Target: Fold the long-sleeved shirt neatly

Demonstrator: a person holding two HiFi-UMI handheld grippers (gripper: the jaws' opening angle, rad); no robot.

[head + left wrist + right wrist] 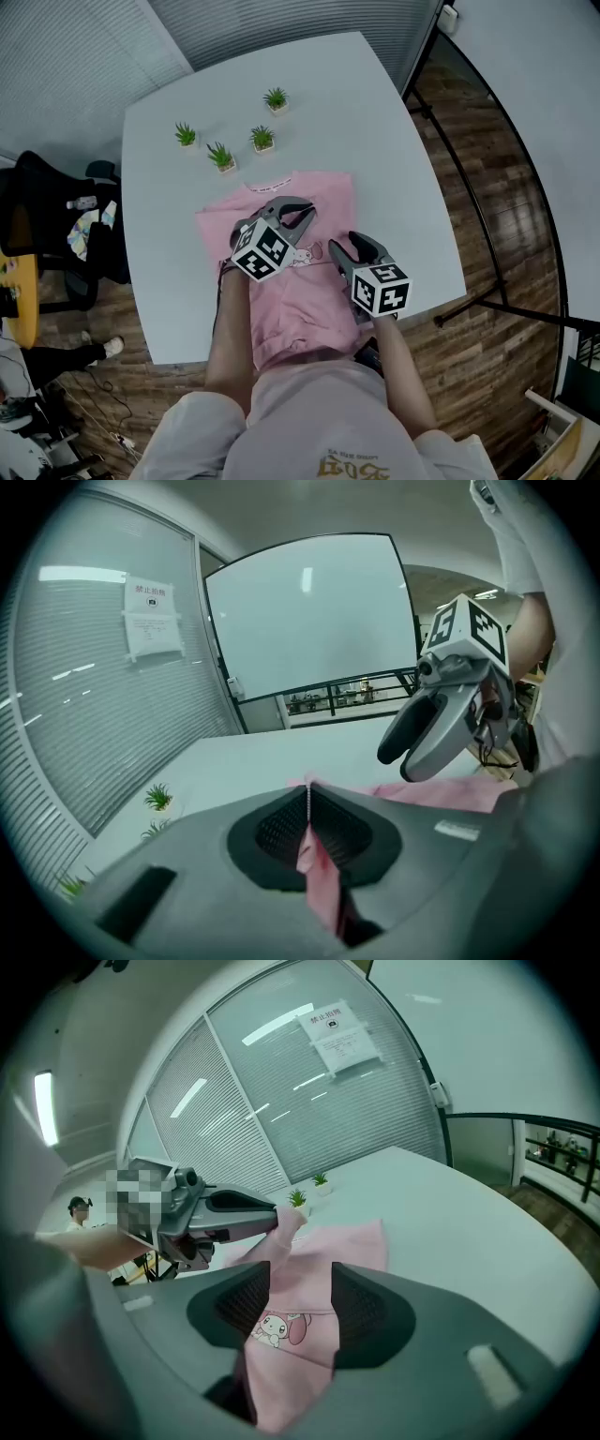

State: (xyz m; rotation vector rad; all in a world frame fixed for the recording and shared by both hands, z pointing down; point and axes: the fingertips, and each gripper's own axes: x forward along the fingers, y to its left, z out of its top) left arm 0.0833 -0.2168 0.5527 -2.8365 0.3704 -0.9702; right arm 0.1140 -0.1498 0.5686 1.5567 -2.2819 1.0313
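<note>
My claws, pink long-sleeved shirt (323, 192), white desk (394, 141).
Left claw (307, 799) clenched on a pinch of shirt fabric; right claw (292, 1283) released, jaws apart over the printed front. Shirt lies on the desk's near half. Four small pots (262, 139) behind it, each with a green plant. Wood floor (487, 216); slatted blinds (75, 56).

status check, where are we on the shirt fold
Left claw shut on a pinch of pink shirt. Right claw open above its front. Four small plants beyond collar, clear of it.
</note>
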